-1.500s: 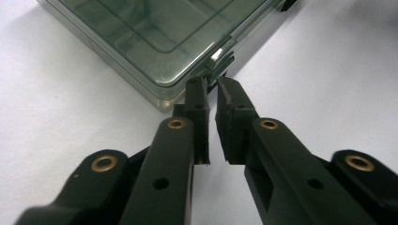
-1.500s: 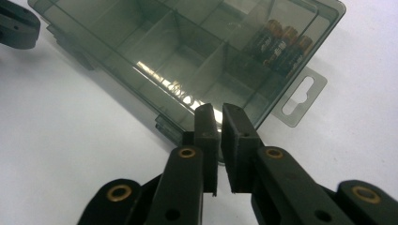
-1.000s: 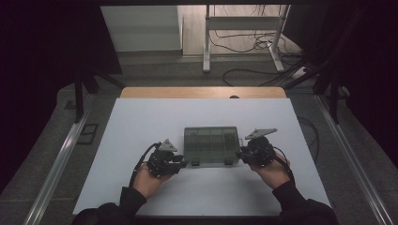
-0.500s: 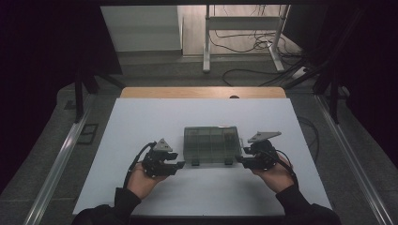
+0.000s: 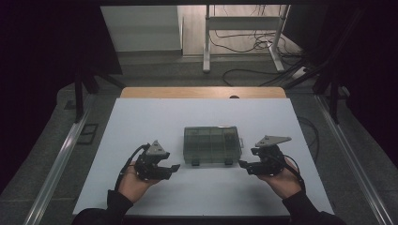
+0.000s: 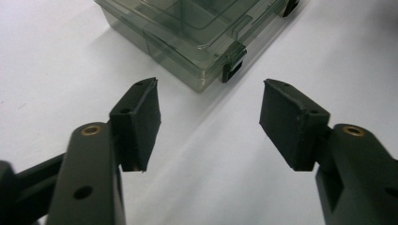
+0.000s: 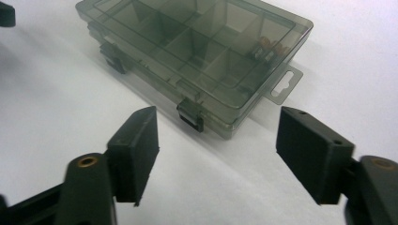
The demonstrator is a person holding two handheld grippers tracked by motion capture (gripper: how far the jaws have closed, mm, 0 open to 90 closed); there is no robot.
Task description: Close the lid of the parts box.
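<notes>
Left claw (image 5: 172,167), held in the person's left hand (image 5: 133,182), has its jaws spread and grips nothing; right claw (image 5: 242,164), in the right hand (image 5: 281,179), is likewise spread and empty. Both rest low over the white bench (image 5: 141,122), pointing inward toward each other. Between them, slightly forward of both, lies a smoky translucent compartment box (image 5: 212,144), lid closed, its long axis running left to right across the bench. Two dark latches (image 5: 195,162) sit on its near long edge; a hang tab (image 7: 284,84) projects from its right end. In each gripper view the nearest box corner lies just ahead of the open jaws, apart from them. The claws stand about equally near, so either could probably reach a latch first.
</notes>
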